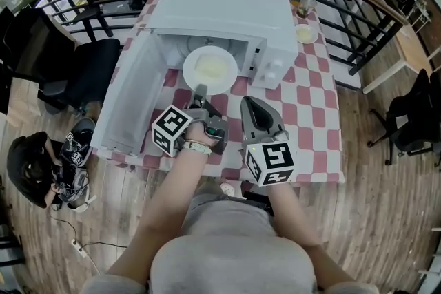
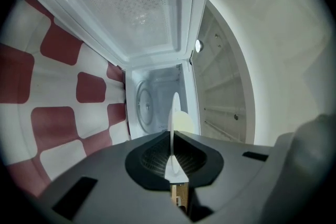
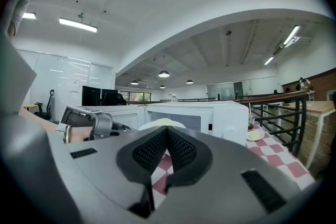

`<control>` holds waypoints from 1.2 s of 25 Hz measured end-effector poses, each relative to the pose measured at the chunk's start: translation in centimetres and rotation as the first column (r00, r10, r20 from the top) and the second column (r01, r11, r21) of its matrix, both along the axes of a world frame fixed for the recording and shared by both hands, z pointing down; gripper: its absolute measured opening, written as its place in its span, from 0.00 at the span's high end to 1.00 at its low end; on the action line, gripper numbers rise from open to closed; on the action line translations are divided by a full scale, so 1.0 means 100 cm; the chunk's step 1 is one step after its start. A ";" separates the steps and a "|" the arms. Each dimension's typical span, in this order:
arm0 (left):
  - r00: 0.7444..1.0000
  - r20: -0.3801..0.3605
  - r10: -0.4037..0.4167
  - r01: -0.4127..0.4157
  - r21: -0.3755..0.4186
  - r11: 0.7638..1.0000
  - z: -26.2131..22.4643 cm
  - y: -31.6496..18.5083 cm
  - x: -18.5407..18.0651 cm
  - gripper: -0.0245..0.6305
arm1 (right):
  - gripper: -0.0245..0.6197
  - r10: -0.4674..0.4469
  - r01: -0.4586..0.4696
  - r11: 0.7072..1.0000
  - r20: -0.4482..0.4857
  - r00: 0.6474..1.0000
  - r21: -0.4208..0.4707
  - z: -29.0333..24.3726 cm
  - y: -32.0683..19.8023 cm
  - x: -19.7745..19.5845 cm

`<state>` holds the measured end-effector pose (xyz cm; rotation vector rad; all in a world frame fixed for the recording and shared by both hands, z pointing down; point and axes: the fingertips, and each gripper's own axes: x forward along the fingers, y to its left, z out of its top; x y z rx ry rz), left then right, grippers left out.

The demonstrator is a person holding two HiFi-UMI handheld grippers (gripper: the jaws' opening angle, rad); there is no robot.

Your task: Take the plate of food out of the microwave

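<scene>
MICROWAVE MOUTH, frame centre: white plate [image 1: 191, 69] of pale food [image 1: 212, 67] sits at the open microwave [image 1: 227, 14], door [image 1: 131, 93] swung to frame left. Left gripper [image 1: 200, 89] has its jaws clamped on the plate's near rim, seen edge-on between them. Right gripper [image 1: 253, 110], lower centre-right, hangs over the checked cloth [image 1: 303, 100], jaws together on nothing. Plate looks stiff, glazed, prob. ceramic, so slick and breakable. A one-point rim pinch may let it tip, so a 2nd hold on the opposite rim seems wise. No brand or legible text, only square markers on the cubes [image 1: 171, 129].

plate [image 1: 192, 76]: white | food [image 1: 213, 67]: pale yellow | microwave [image 1: 220, 10]: white | tablecloth [image 1: 311, 122]: red-white checks
</scene>
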<state>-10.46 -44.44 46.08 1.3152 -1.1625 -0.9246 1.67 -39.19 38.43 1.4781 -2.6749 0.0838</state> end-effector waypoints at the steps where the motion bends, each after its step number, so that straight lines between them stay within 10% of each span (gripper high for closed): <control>1: 1.000 0.002 0.004 -0.004 0.004 1.000 -0.003 0.002 -0.001 0.94 | 0.92 0.005 -0.005 1.000 0.001 1.000 0.001 -0.002 0.000 -0.002; 30: 0.999 -0.027 0.027 -0.023 0.139 0.990 -0.055 0.044 0.007 0.94 | 0.92 0.055 -0.055 0.998 -0.007 0.998 0.035 -0.012 0.011 -0.005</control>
